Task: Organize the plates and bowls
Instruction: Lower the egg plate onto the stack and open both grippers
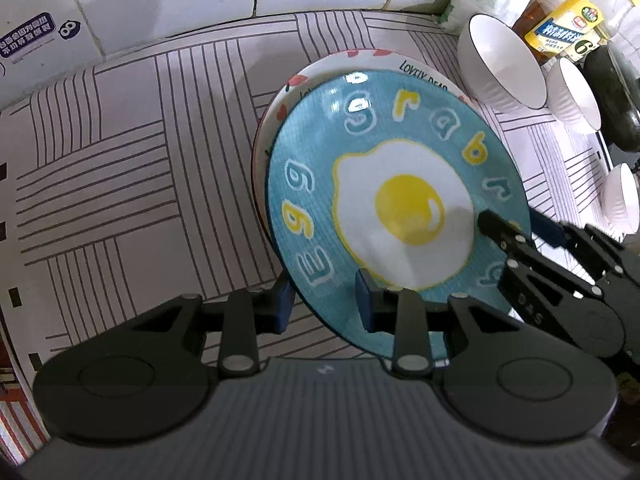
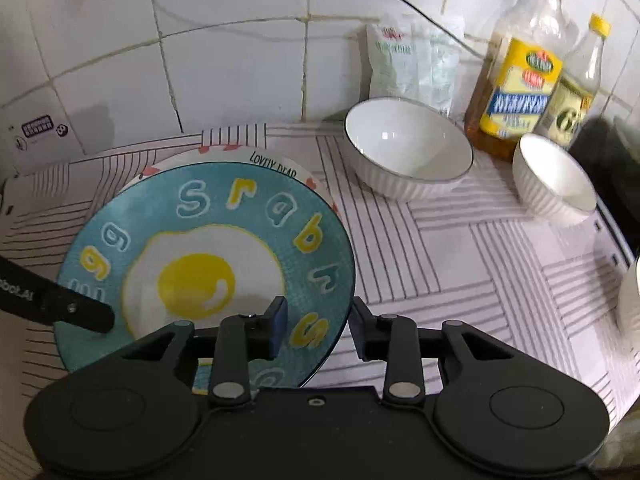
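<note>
A blue plate (image 1: 384, 152) with a fried-egg picture is tilted up over a white plate (image 1: 360, 62) with red hearts. My left gripper (image 1: 325, 302) is shut on the blue plate's near rim, one pad on top and one beneath. In the right wrist view, one of its fingers (image 2: 80, 312) lies on the blue plate (image 2: 208, 240). My right gripper (image 2: 318, 328) stands open around the opposite rim: one pad hovers over the plate's face, the other is outside the edge. Three white ribbed bowls (image 2: 408, 148) (image 2: 556, 180) (image 2: 630, 300) stand to the right.
Everything sits on a striped mat (image 1: 140, 160) against a tiled wall. Two oil bottles (image 2: 516, 92) and a white bag (image 2: 412, 64) stand behind the bowls. A dark pan (image 1: 612, 96) is at the far right. A cardboard box (image 1: 36, 40) is at the back left.
</note>
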